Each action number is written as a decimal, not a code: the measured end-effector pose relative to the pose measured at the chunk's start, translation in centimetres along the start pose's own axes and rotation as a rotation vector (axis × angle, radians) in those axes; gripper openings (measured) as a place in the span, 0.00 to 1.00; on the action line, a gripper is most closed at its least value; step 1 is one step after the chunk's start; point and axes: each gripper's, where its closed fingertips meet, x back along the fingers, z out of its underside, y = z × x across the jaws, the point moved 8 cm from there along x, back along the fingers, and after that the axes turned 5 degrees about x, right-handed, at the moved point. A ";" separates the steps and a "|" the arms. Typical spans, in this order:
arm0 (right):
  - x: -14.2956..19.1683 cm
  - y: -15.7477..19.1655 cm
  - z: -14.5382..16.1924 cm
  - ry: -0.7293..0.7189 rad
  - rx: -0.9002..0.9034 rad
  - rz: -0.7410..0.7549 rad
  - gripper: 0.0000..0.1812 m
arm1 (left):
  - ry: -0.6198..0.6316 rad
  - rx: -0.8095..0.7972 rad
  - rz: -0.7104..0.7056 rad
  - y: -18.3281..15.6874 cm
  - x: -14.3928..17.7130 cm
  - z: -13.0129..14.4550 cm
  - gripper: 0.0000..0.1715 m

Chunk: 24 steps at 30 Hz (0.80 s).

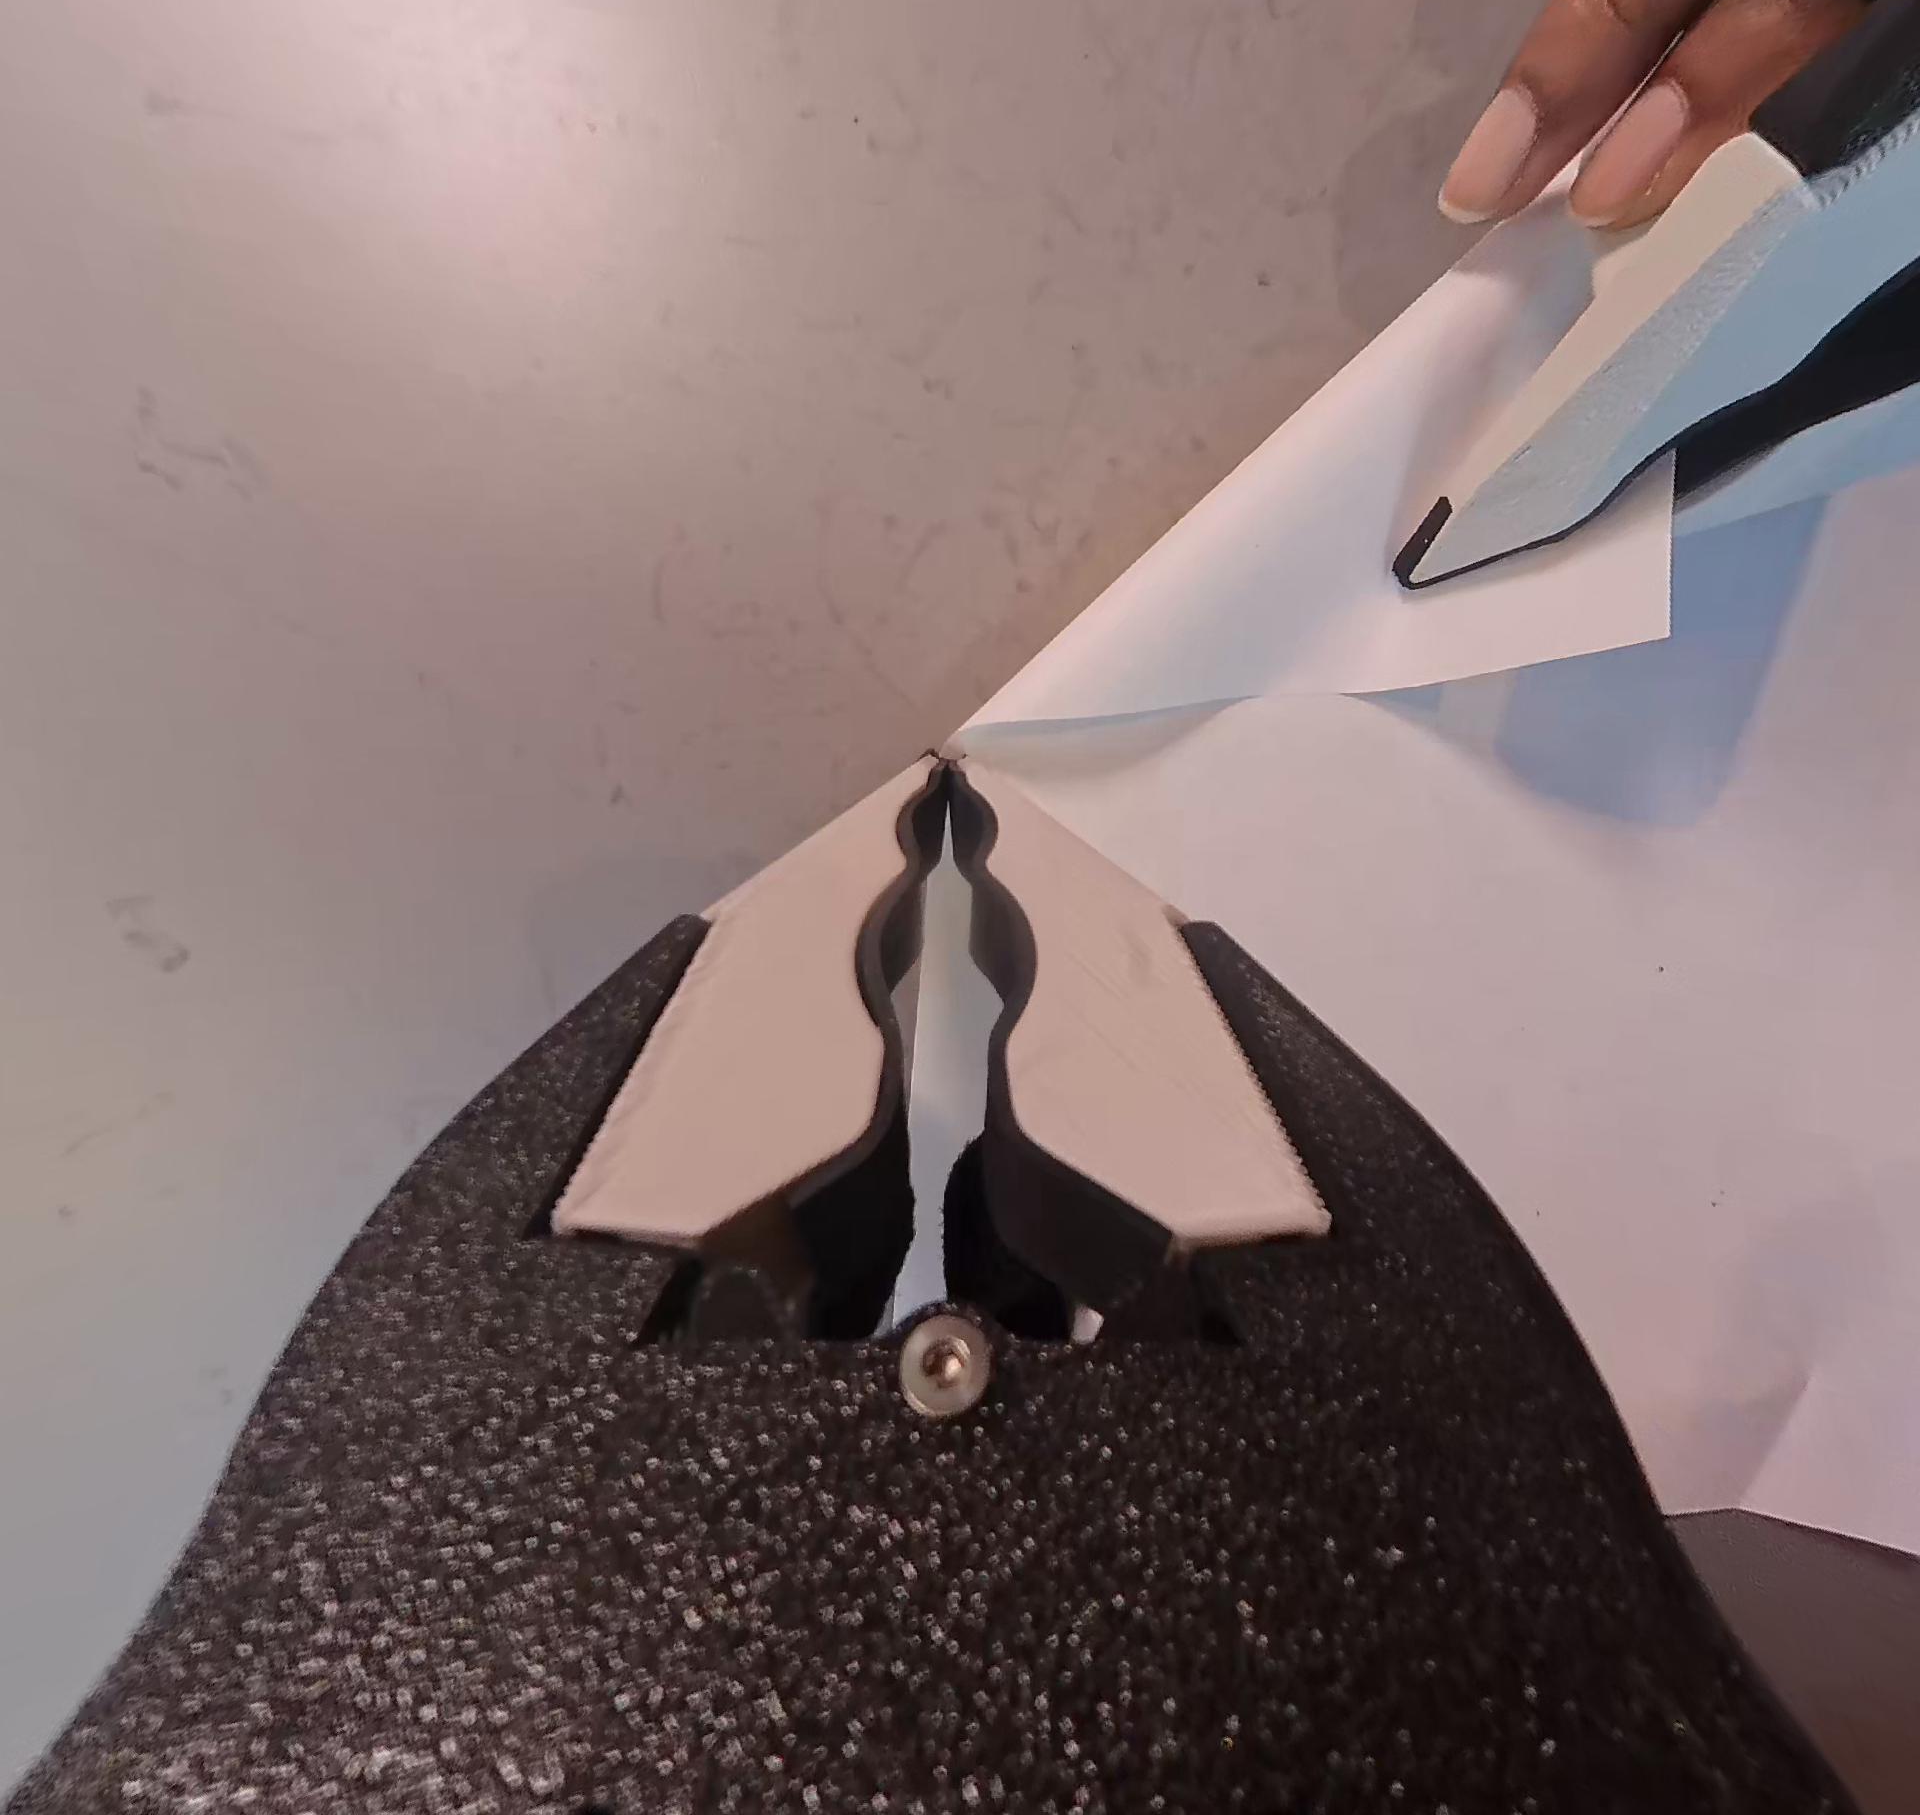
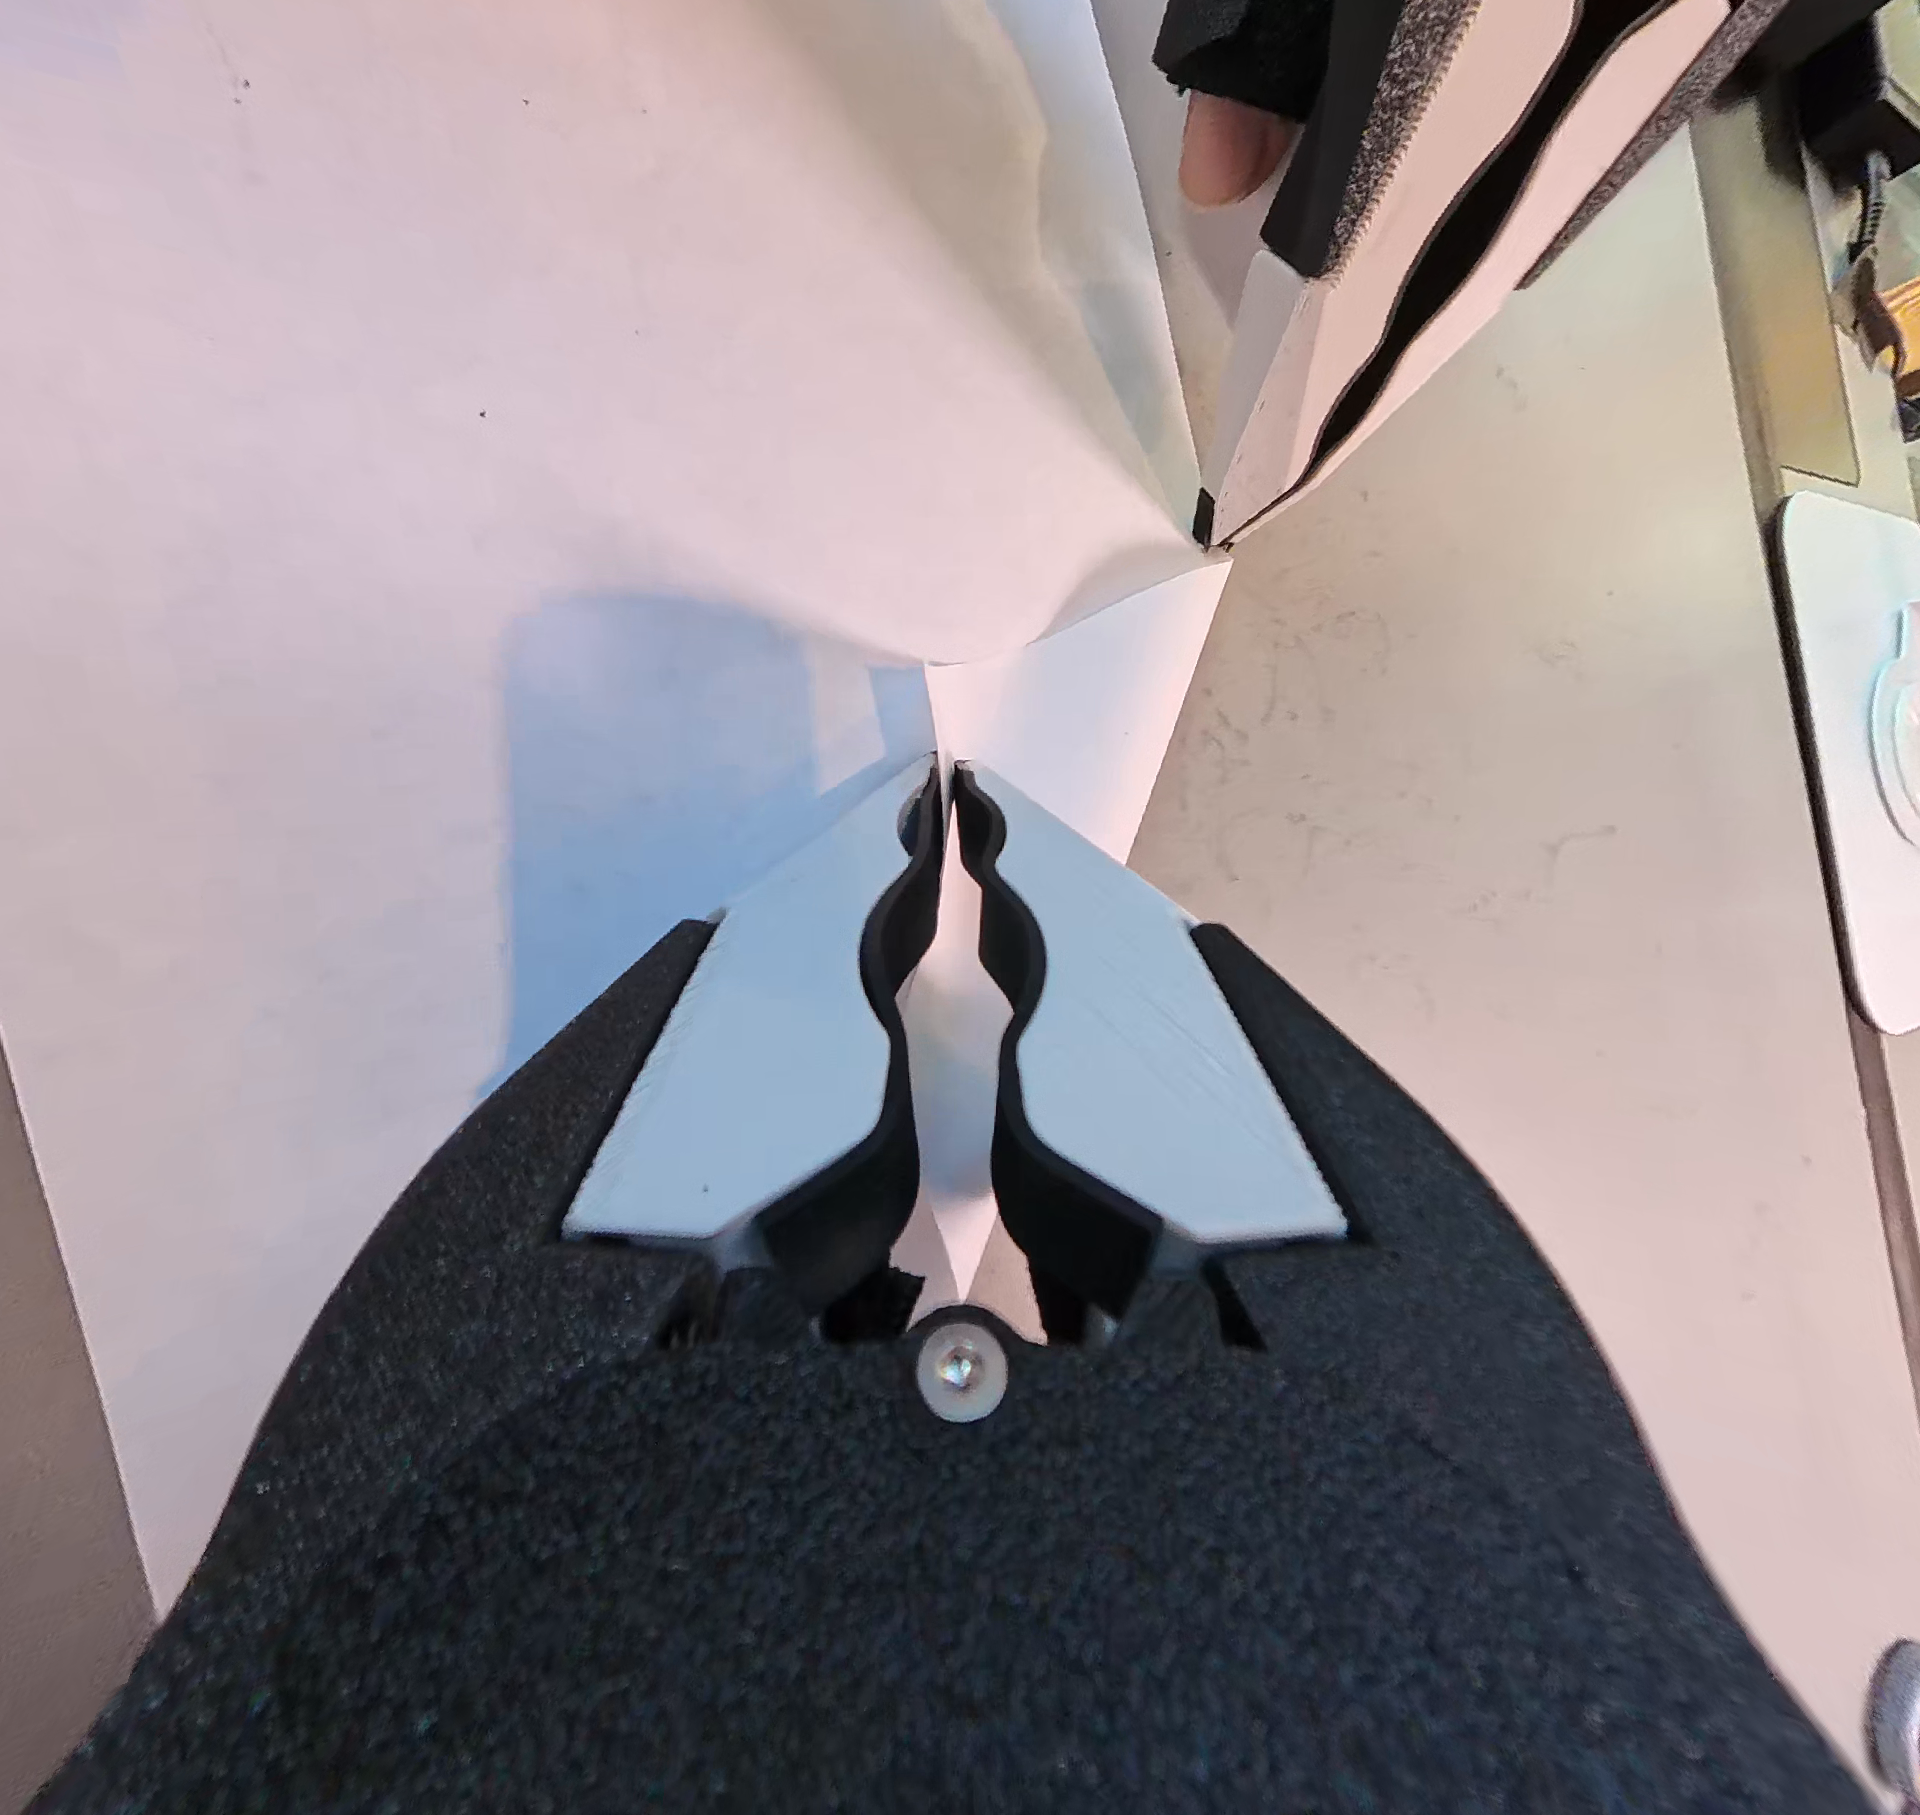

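A pale, mottled tabletop (image 1: pixel 520 415) fills the left wrist view from 7 round to 1 o'clock, marked with faint scuffs and small dark specks. In the right wrist view the same tabletop (image 2: pixel 1455 830) shows from 2 to 4 o'clock. At 3 o'clock, at the picture's edge, lies a flat white pad (image 2: pixel 1839 726) with rounded corners. Above it, near 2 o'clock, a dull grey-green strip (image 2: pixel 1808 383) runs along the surface, with dark cables (image 2: pixel 1870 196) just beyond, too blurred to identify.
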 end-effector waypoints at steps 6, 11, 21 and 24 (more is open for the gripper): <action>0.0 0.0 0.0 0.002 -0.017 0.006 0.00 | -0.035 -0.006 -0.029 -0.2 0.0 0.2 0.00; 0.0 0.0 0.1 -0.006 -0.032 0.001 0.00 | -0.054 -0.037 -0.081 -0.6 -0.1 0.3 0.00; 0.0 -0.1 0.3 -0.023 -0.076 -0.006 0.00 | -0.125 0.021 -0.017 -1.1 0.3 -0.1 0.01; 0.0 -0.2 0.3 -0.021 -0.076 -0.005 0.00 | -0.115 0.012 -0.032 -1.1 0.2 0.1 0.01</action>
